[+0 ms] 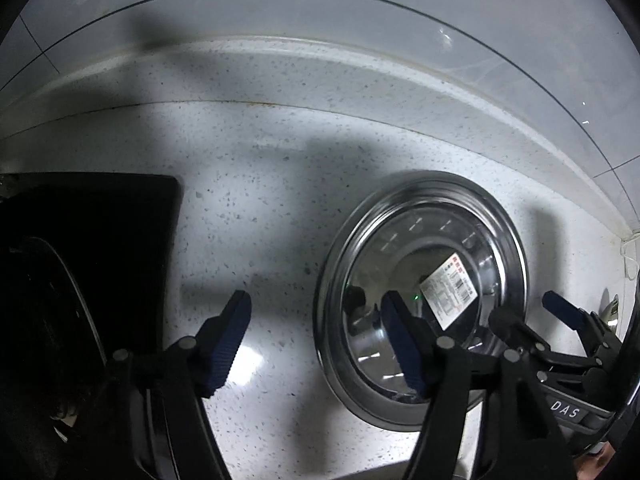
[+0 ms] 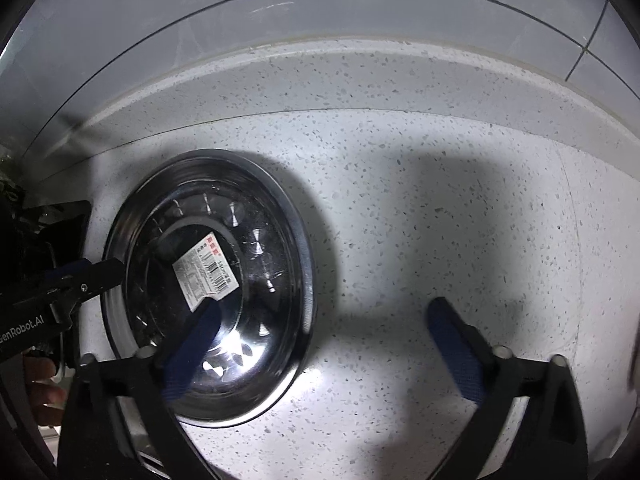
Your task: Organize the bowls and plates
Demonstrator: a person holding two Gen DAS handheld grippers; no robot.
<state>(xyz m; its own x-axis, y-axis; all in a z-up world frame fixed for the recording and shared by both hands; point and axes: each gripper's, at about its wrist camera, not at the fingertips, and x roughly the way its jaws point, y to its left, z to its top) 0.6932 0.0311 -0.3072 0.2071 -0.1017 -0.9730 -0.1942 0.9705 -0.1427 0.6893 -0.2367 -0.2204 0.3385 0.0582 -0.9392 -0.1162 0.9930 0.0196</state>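
Shiny round stainless-steel bowl [image 1: 424,296] sits upright on the speckled white stone countertop [image 1: 260,208], a white barcode sticker [image 1: 450,294] stuck to its inside bottom. Nothing else stacked in or under it that can be made out.

Left gripper [image 1: 316,336] hangs over the bowl's left rim, jaws spread wide, nothing between the blue pads. One finger is over the bare counter left of the bowl; the other is over the bowl's inside. No pad presses on metal.

Right gripper [image 2: 326,348] likewise stands fully spread and empty, one finger over the bowl's inside, the other over the counter well right of the bowl.

Handling, as a guess: thin steel, light, rigid, not fragile, but polished and slippery. The rolled rim is the only real purchase; pinch it with one pad inside and one outside. It may slide or ring if nudged.

Hard to read: a flat black slab [image 1: 92,240] left of the bowl is lost in shadow, possibly a cooktop. A fingertip [image 2: 38,368] shows at the frame edge. No plates are visible.
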